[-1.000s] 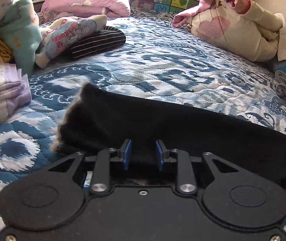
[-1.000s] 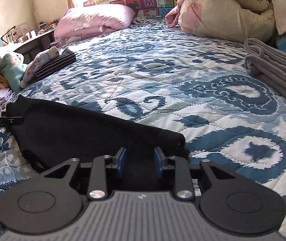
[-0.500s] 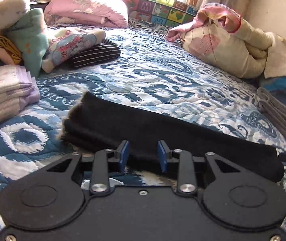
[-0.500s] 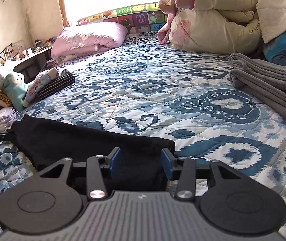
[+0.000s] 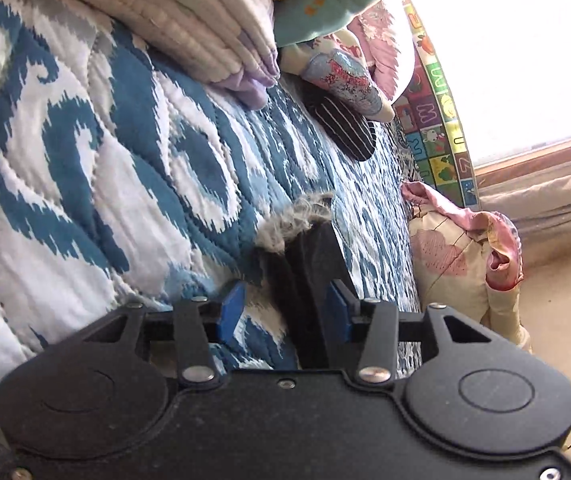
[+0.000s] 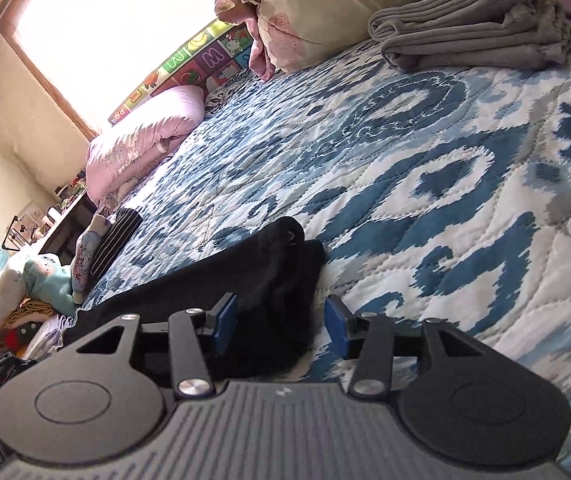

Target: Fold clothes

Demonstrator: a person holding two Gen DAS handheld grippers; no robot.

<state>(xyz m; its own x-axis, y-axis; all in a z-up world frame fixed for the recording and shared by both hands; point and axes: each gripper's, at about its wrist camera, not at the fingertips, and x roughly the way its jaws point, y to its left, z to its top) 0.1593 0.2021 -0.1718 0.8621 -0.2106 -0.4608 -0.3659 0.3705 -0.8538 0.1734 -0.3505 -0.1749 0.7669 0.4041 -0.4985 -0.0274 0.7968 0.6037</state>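
A long black garment with a grey furry end (image 5: 313,256) lies folded in a strip on the blue and white quilt (image 5: 125,200). My left gripper (image 5: 283,312) is open, rolled on its side, with its jaws either side of the furry end of the strip. The other end of the black garment (image 6: 269,276) lies between the open jaws of my right gripper (image 6: 281,318), which is also tilted. Neither gripper's pads press the cloth.
A stack of folded cream and lilac clothes (image 5: 189,20) and a striped black item (image 5: 345,128) lie left. Folded grey cloth (image 6: 473,36) lies at the right edge. A cream and pink bundle (image 6: 325,12), a pink pillow (image 6: 141,140) and a window (image 6: 105,32) are at the far end.
Both grippers have opened wide and rolled sideways, dropping low to the two ends of the black strip. The garment itself stays on the quilt.
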